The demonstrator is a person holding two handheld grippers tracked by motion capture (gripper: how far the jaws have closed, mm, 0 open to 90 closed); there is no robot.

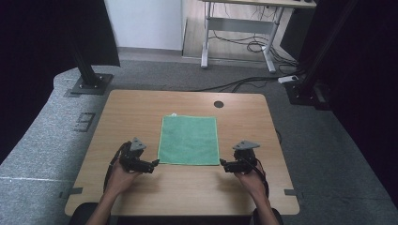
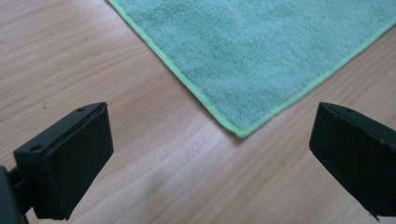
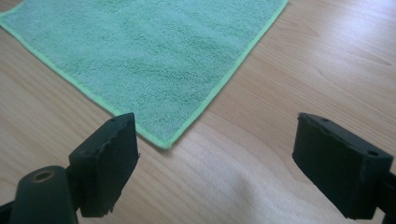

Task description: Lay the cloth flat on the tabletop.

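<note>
Each tool, left (image 1: 155,162) and right (image 1: 222,163), gapes empty beside the flat green cloth (image 1: 189,139), its long axis running away from the person.

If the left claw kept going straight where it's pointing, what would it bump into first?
Probably the near corner of the green cloth, lying flat on the table. The left claw is open, empty and aimed at it.

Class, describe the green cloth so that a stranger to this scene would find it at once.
On the wooden table, look to the middle, between the left gripper and the right gripper. The green cloth lies flat there, a fuzzy square with a brighter green hem.
</note>
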